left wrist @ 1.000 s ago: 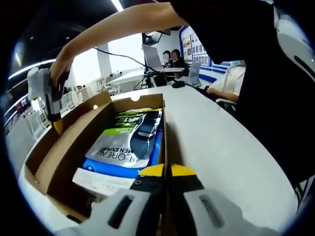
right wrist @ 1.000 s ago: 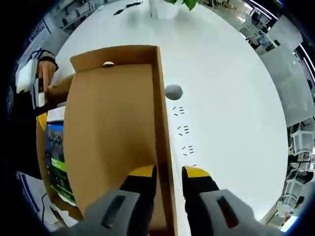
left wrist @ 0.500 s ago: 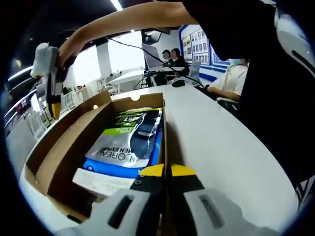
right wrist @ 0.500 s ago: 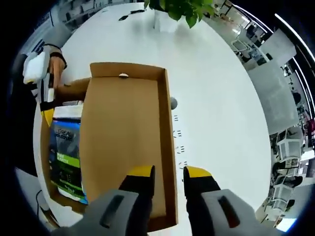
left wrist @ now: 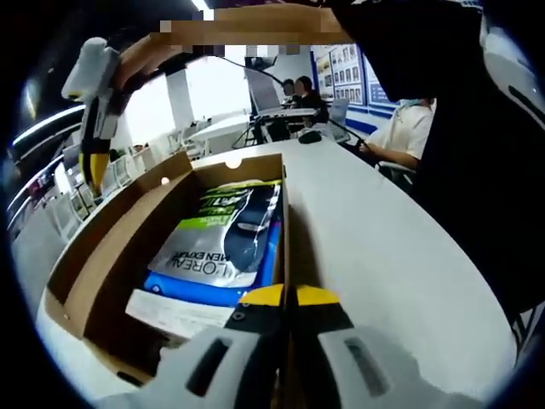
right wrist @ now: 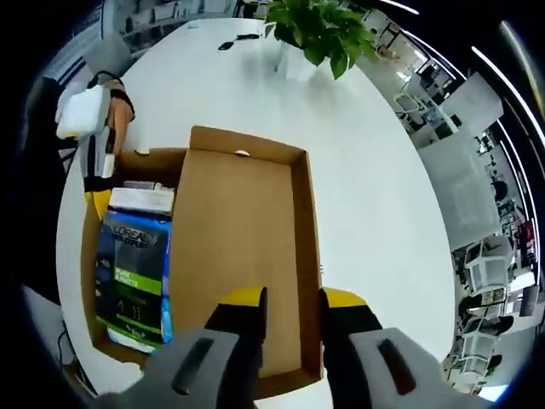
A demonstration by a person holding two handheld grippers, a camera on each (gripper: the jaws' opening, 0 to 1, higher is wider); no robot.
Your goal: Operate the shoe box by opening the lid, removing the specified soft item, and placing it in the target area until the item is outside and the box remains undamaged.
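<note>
Two grippers matter now: my left gripper (left wrist: 287, 296) pinches the shoe box (left wrist: 102, 256) wall, so I should bring my right gripper (right wrist: 287, 298), jaws parted, squarely onto the L'Oreal pouch (right wrist: 134, 277) inside.

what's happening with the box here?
A person works a brown cardboard shoe box on a white table with two handheld grippers. The flap lid is folded open flat beside the box. The left gripper is closed on the box's side wall. The right gripper hangs above the open lid, its jaws apart and holding nothing. A blue, green and grey soft pouch lies inside the box, not yet taken out.
</note>
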